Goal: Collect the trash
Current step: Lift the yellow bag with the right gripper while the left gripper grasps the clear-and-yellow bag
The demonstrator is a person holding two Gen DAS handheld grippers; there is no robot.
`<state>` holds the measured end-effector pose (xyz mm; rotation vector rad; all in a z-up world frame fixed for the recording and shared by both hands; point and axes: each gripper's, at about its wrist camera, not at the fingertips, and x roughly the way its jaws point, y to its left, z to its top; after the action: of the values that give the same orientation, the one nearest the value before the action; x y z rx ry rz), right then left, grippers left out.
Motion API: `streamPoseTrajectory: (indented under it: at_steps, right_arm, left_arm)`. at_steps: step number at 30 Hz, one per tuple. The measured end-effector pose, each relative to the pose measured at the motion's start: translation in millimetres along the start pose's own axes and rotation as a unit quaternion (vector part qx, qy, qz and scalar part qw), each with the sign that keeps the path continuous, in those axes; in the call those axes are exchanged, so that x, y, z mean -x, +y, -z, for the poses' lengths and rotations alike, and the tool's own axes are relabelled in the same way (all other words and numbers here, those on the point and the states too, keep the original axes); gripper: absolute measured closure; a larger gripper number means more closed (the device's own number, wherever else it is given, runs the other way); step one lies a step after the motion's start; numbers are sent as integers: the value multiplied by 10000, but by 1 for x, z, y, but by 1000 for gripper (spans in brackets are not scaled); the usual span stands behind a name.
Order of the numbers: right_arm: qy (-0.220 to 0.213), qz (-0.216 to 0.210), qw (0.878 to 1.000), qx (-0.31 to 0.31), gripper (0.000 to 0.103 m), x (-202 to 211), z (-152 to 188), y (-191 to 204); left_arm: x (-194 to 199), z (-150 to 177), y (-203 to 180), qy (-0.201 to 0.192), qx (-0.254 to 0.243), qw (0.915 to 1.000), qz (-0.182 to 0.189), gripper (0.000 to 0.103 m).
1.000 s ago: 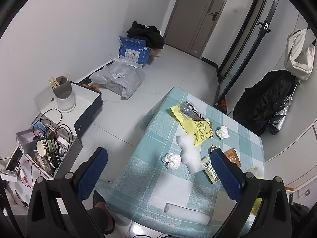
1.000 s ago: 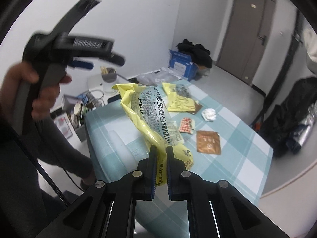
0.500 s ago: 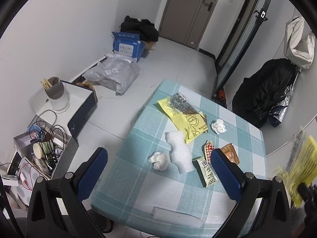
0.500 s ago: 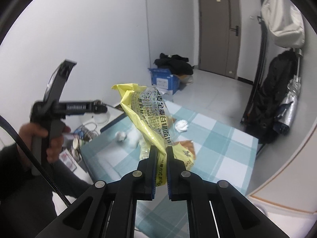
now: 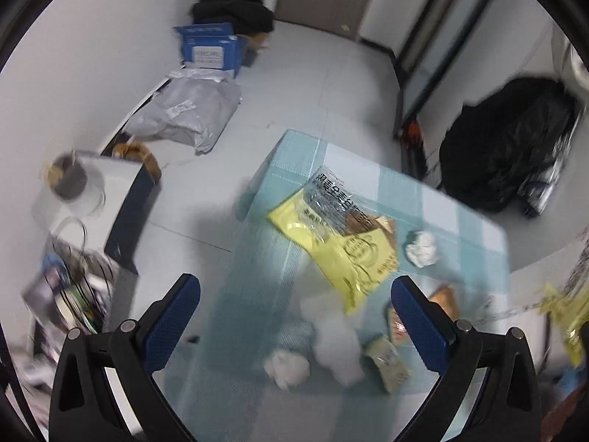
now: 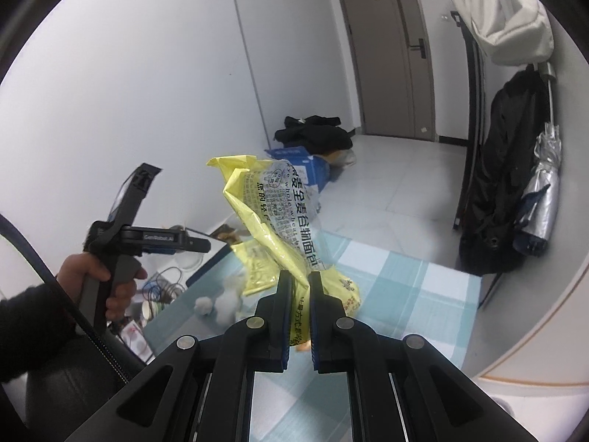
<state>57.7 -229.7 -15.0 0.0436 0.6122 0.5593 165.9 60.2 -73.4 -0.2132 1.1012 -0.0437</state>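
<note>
Surface (image 5: 257, 294) sits closer under the left claw (image 5: 294, 316), which has swung in, jaws wide and empty; right claw (image 6: 300, 287) has lifted its pinched yellow wrapper (image 6: 279, 221) clear; second wrapper (image 5: 338, 243) and tissue wads (image 5: 287, 366) await collection.

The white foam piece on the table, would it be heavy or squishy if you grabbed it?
The white foam piece looks puffy and lumpy, so probably very light and squashy. The open left gripper might dent it. Resting loose on the checked tablecloth, it would likely slide easily.

Both wrist views overlook table (image 5: 257, 294), left blurred.
</note>
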Motion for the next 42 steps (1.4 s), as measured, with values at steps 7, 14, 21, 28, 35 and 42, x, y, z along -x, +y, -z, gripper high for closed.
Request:
streamPoseTrajectory:
  at_steps: [7,14,21,28,35,42]
  right_arm:
    - [259,-117,9990,-355,96,-28,6,-28]
    - [322,-294,9976,-539,96,-44,0,-38]
    - [446,-411,9965,-572,96,-56,0,-41]
    - [539,-410,9956,-645,96,-61,0,-44]
    - [506,-458,9958,-610,96,-56,-1,-39]
    - [502,-469,9958,-597,96,-54,2,-36]
  left_arm:
    - [-51,-25,7,537,-583,9968,59,1]
    - [-72,-34,0,493,-1054,9932,-37,1]
    - [-86,-35,-9,760,-1458,9863,-135,15]
    - [-86,-34,-24,754,-1675,9829,-146,40]
    - [-85,-36,-26,681,-1638,9838,-245,78]
    - [-86,-36,-27,658,-1419,9873,-281,97]
